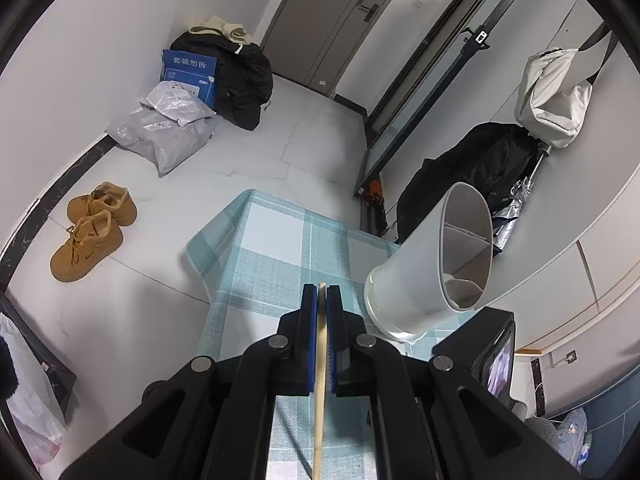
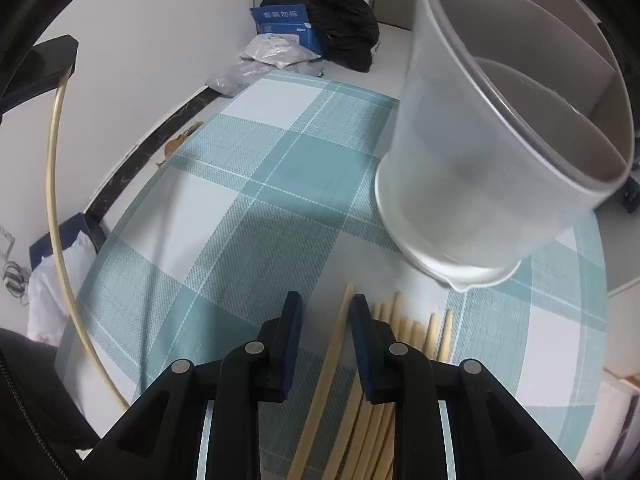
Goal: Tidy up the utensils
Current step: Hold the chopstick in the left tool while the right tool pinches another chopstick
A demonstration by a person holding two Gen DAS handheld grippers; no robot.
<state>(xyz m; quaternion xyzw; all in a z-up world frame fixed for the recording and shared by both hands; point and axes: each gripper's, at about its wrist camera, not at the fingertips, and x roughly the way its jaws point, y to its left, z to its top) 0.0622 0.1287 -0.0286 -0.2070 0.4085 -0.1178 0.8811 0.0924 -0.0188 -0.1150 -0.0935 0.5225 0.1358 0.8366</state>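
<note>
Two views are covering this moment, and the left wrist view comes first. The left gripper (image 1: 322,292) is clamping fully shut on one chopstick (image 1: 319,380), whose pale shaft is running back between the blue pads (image 1: 310,344) toward the camera, with only its tip showing at the fingertips. Just to the right, the divided utensil holder (image 1: 432,264) is standing on the checked tablecloth (image 1: 264,248), its mouth facing this gripper and a partition showing inside. To drop the stick cleanly, the tip should probably be brought over one compartment and tilted downward before the pads let go, so it is not catching on the rim or the divider.

Turning to the right wrist view, the right gripper (image 2: 326,304) is pointing steeply down over a bundle of loose chopsticks (image 2: 404,332) lying on the cloth beside the holder's base (image 2: 464,272). Its fingers are standing partly open, with a single stick (image 2: 340,328) lying in the gap; whether the pads are already pressing on it I cannot tell. It looks wise to be closing on that one stick alone, away from its neighbours under the right finger, and to be lifting it straight so the rest are not dragged. At the left edge, the other gripper's chopstick (image 2: 52,184) is curving through view.
</note>
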